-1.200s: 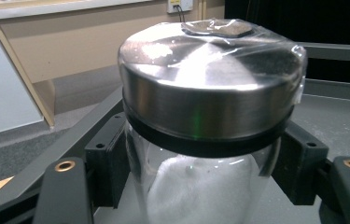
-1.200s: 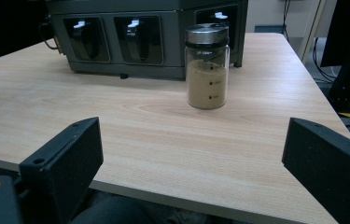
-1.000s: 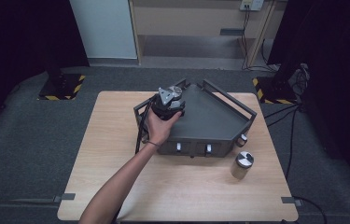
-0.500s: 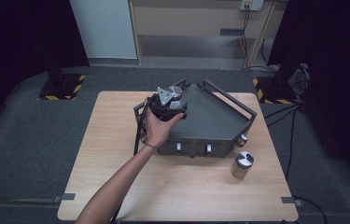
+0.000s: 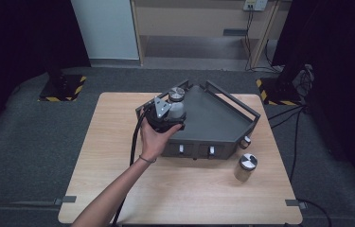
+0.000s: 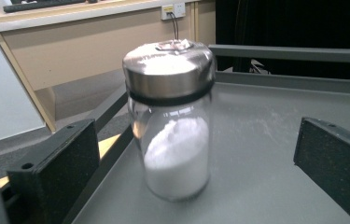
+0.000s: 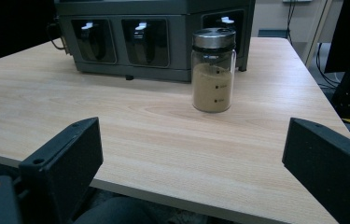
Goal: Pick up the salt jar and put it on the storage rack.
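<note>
The person's left forearm (image 5: 118,189) comes in from the bottom edge of the high view and stretches forward and a little to the right, bare to the wrist, with a thin band around it. The left hand (image 5: 154,139) wraps from behind around the body of the left hand-held gripper (image 5: 169,115), knuckles up, its black cable hanging down beside the arm. Its grey three-cornered plate faces upward. Its jaws have just been opening and now stand wide apart, pads pressing on nothing. In the right gripper view the right hand-held gripper (image 7: 191,154) lies low and level, jaws spread wide.
</note>
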{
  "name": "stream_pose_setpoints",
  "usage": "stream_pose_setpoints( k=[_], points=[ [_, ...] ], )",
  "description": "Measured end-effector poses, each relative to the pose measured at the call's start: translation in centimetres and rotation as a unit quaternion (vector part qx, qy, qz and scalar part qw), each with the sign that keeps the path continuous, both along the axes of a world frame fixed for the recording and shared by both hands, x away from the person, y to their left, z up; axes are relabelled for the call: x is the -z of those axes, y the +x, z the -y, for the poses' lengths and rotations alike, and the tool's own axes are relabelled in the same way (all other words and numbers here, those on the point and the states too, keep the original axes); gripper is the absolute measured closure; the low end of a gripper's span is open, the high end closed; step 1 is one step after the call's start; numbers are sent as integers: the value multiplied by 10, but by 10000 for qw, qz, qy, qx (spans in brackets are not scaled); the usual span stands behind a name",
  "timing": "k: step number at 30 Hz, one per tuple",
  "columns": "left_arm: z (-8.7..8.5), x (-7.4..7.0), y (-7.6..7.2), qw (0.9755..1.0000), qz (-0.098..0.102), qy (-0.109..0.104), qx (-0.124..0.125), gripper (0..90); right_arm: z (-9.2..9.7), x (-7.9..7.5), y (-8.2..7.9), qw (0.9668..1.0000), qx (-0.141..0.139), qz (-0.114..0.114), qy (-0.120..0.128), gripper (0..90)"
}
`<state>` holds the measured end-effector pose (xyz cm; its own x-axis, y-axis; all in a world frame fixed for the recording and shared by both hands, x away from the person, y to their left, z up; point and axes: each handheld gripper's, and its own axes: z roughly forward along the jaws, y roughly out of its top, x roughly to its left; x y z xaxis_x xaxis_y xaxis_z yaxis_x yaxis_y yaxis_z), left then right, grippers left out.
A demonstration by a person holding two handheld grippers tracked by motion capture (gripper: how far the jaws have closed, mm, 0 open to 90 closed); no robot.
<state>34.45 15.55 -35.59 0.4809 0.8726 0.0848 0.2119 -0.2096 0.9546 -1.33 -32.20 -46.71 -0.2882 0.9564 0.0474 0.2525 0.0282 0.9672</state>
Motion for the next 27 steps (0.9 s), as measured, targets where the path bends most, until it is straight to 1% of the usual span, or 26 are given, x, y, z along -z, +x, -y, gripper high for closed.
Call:
stream_pose_setpoints(
  k=[4,6,10,13,15,16,20,21,25,26,27],
  points=[
    [-5,3,-12,10000,-34,11,-23,0,-1,-1,-1,10000,-13,-4,-7,51],
    [-8,6,-19,10000,-54,-48,-44,0,-2,-1,-1,10000,-23,-4,-14,50],
    [-13,11,-30,9999,-103,-53,-18,0,-2,-1,-1,10000,-49,4,-45,50],
    [-19,16,-40,9996,-256,-94,66,0,-3,-1,-1,10000,-56,4,-61,50],
    [-21,22,-48,9996,-276,-47,83,0,-3,-1,-1,10000,-63,2,-65,50],
    [-22,23,-51,9994,-317,-20,113,0,-3,-1,-1,10000,-66,5,-65,50],
    [-25,30,-63,9992,-371,27,144,0,-3,-2,-1,9999,-86,6,-71,50],
    [-27,34,-70,9990,-427,35,153,0,-3,-2,-2,9999,-93,14,-81,50],
    [-29,42,-84,9982,-546,126,228,0,-2,-2,-2,9999,-99,21,-79,51],
    [-29,42,-84,9982,-546,126,228,0,-2,-2,-2,9999,-99,21,-79,51],
    [-29,44,-87,9980,-554,154,252,0,-2,-1,-2,9999,-107,22,-83,50]
  ],
)
